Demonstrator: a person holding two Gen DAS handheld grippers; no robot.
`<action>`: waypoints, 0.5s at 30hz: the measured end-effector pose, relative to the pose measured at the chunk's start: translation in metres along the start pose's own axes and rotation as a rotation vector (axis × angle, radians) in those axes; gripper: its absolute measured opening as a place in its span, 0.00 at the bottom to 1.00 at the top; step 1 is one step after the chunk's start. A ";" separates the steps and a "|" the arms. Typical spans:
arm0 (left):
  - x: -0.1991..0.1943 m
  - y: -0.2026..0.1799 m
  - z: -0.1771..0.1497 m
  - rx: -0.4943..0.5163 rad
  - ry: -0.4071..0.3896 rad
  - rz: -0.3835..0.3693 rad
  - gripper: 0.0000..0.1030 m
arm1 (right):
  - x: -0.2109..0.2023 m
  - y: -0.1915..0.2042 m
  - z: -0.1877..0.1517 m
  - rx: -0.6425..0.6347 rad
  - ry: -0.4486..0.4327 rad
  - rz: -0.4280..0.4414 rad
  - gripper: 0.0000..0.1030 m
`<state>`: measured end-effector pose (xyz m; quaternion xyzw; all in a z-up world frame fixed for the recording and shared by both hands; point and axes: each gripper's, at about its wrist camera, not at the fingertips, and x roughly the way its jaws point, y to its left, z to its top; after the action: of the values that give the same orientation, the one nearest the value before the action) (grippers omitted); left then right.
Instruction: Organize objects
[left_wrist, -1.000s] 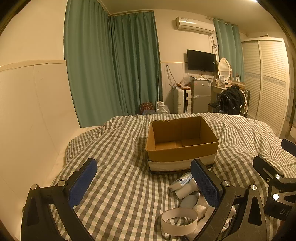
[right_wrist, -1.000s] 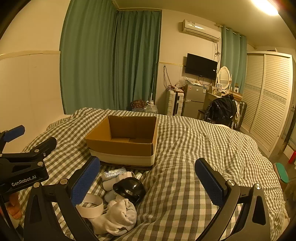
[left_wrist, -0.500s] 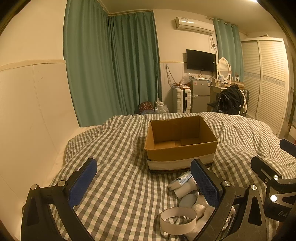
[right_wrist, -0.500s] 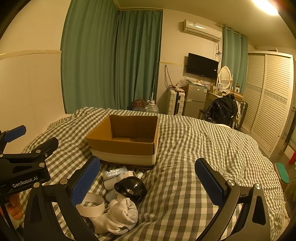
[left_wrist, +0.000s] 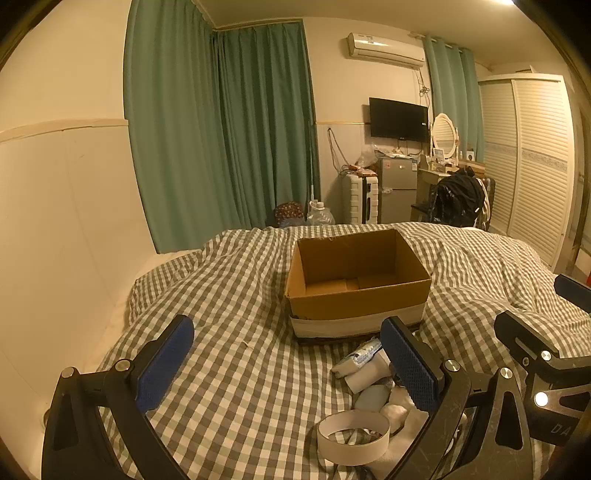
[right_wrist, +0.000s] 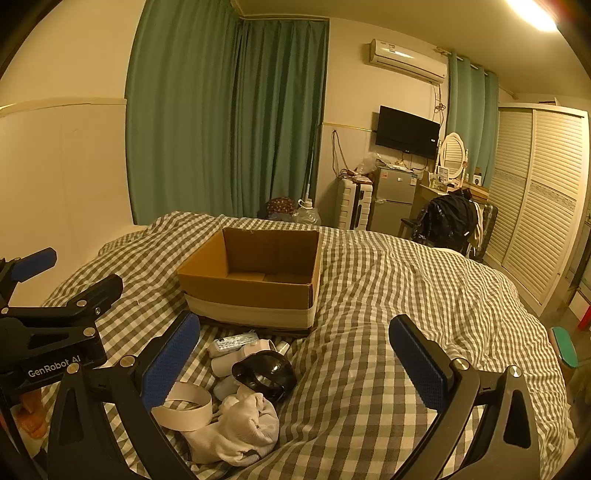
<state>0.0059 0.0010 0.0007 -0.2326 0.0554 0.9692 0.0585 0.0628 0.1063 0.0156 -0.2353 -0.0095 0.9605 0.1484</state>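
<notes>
An open, empty cardboard box (left_wrist: 356, 275) (right_wrist: 255, 273) stands on the checked bedspread. In front of it lies a small pile: a white tape ring (left_wrist: 352, 435) (right_wrist: 184, 406), a white tube (left_wrist: 356, 356) (right_wrist: 232, 341), a white roll (left_wrist: 367, 376), a black rounded object (right_wrist: 266, 373), a white cloth (right_wrist: 240, 430) and a pale blue item (left_wrist: 371, 397). My left gripper (left_wrist: 288, 363) is open and empty, above the bed left of the pile. My right gripper (right_wrist: 295, 360) is open and empty, hovering over the pile.
The checked bed (right_wrist: 406, 295) fills the foreground; a wall (left_wrist: 55, 221) borders its left side. Beyond the bed stand green curtains (left_wrist: 221, 147), a small fridge (right_wrist: 391, 199), a chair with a black bag (right_wrist: 447, 221) and a louvred wardrobe (right_wrist: 546, 206).
Both views have risen and tilted down slightly, so the box sits a little lower and nearer. Both grippers stay open and nothing on the bed has moved.
</notes>
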 end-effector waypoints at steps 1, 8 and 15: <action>0.000 0.000 0.000 0.000 0.000 -0.001 1.00 | 0.000 0.000 0.000 -0.001 0.000 0.001 1.00; -0.001 0.000 0.000 0.002 0.000 -0.002 1.00 | 0.000 0.001 0.001 -0.005 0.000 0.009 1.00; -0.003 -0.001 0.002 0.004 0.002 -0.005 1.00 | -0.002 0.003 0.002 -0.012 -0.004 0.016 1.00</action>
<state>0.0078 0.0017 0.0037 -0.2336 0.0569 0.9687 0.0614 0.0628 0.1034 0.0175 -0.2345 -0.0134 0.9620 0.1394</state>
